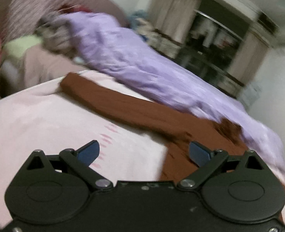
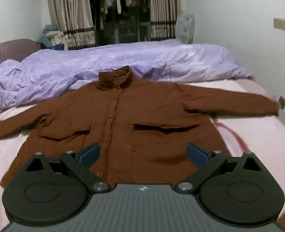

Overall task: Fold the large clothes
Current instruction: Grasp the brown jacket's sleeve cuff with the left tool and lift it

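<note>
One brown shirt [image 2: 123, 119] lies flat, front side up, on the pink bedsheet [image 2: 258, 145], both sleeves stretched out and the collar toward the purple duvet [image 2: 161, 61]. Two chest pockets are on it; what is inside them you cannot tell. Your right gripper [image 2: 144, 153] is over the lower hem with jaws spread and nothing between them. Your left gripper [image 1: 144, 152] is also spread wide, above the sheet beside one sleeve [image 1: 113, 98]. Behind the bed stand curtains [image 2: 71, 13] and a dark window where clothes hang.
</note>
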`<act>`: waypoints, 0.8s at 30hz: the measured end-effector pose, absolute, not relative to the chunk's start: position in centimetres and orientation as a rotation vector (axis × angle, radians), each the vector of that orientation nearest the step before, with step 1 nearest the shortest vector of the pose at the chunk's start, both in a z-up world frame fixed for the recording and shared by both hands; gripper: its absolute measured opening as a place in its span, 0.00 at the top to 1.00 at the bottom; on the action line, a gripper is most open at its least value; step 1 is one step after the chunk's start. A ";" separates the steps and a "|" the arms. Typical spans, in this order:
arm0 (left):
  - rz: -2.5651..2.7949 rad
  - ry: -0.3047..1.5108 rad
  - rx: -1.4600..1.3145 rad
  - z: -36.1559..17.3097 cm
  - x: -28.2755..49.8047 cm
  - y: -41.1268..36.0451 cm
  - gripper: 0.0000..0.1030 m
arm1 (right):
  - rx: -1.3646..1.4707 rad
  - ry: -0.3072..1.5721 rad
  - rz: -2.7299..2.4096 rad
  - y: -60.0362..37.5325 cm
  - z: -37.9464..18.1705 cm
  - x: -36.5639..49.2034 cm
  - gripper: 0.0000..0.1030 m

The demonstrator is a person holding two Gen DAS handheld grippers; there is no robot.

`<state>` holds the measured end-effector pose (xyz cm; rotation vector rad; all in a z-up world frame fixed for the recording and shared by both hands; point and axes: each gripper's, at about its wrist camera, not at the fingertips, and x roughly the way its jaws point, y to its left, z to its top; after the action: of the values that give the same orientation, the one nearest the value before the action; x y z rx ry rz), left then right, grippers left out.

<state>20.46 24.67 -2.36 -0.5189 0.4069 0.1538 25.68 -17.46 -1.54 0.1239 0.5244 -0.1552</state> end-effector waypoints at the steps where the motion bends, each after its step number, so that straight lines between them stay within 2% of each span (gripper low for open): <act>1: 0.184 0.400 -0.547 -2.8 21.9 26.1 0.04 | 0.127 0.526 -0.152 -17.5 -1.6 26.3 0.00; 5: 0.287 0.381 -0.616 -4.7 27.1 31.0 0.08 | 0.121 0.537 -0.172 -17.1 -2.5 29.8 0.00; 6: 0.300 0.382 -0.624 -5.0 28.2 31.9 0.15 | 0.122 0.547 -0.179 -17.0 -2.9 30.9 0.00; 7: 0.322 0.386 -0.636 -5.5 29.5 32.9 0.29 | 0.124 0.560 -0.185 -16.9 -3.2 31.7 0.00; 8: 0.343 0.396 -0.653 -6.0 30.9 34.0 0.38 | 0.127 0.575 -0.189 -16.8 -3.6 32.6 0.00; 9: 0.356 0.405 -0.673 -6.5 32.0 35.2 0.54 | 0.130 0.588 -0.189 -16.7 -3.9 33.3 0.00; 10: 0.368 0.416 -0.702 -7.1 33.2 36.2 0.56 | 0.132 0.602 -0.189 -16.6 -4.4 34.1 0.00; 14: 0.441 0.431 -0.725 -8.7 36.7 38.7 0.55 | 0.137 0.656 -0.197 -16.1 -6.2 36.3 0.00; 19: 0.506 0.406 -0.747 -9.9 39.1 41.4 0.47 | 0.105 0.705 -0.205 -15.5 -7.7 38.5 0.00; 24: 0.523 0.380 -0.774 -10.1 40.4 42.6 0.49 | 0.082 0.724 -0.196 -15.1 -8.6 39.8 0.00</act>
<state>40.39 42.64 -10.11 -0.7738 0.3797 0.5226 39.78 -15.10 -8.56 0.0821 0.7240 -0.1963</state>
